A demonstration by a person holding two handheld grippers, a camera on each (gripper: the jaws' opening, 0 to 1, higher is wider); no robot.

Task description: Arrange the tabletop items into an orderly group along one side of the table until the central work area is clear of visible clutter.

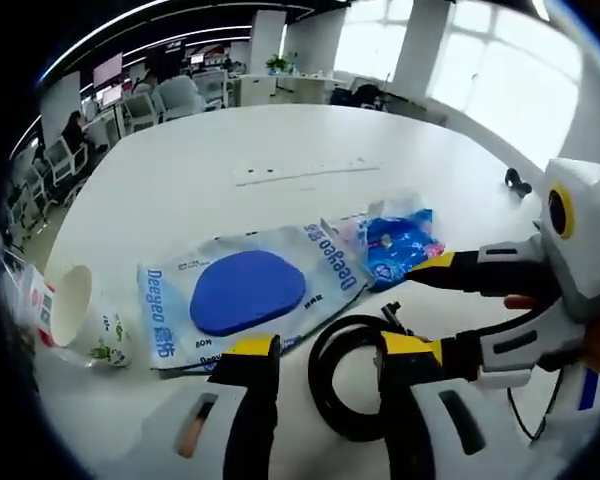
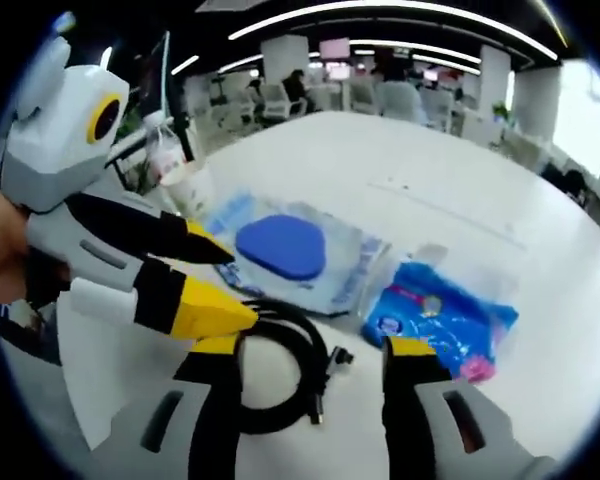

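Left gripper view: left tongs point(image 1: 325, 350) parted over coiled black cable point(image 1: 345, 385), right tongs point(image 1: 425, 305) parted alongside, blue packet point(image 1: 400, 245) and mouse-pad bag point(image 1: 245, 295) loose mid-tabletop point(image 1: 280, 140), awaiting grouping.

Beyond the white table point(image 1: 280, 135), office chairs point(image 1: 175, 97), desks and bright windows point(image 1: 500, 75) fill the room

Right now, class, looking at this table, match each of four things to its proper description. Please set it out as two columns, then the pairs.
1. white paper cup
2. coiled black cable
3. clear Deegeo bag
4. crinkled blue packet

A. holds a blue oval pad
B. lies tipped on its side
C. looped between the left tool's jaws
D. beside the bag's far end

Pairs: 1-B, 2-C, 3-A, 4-D
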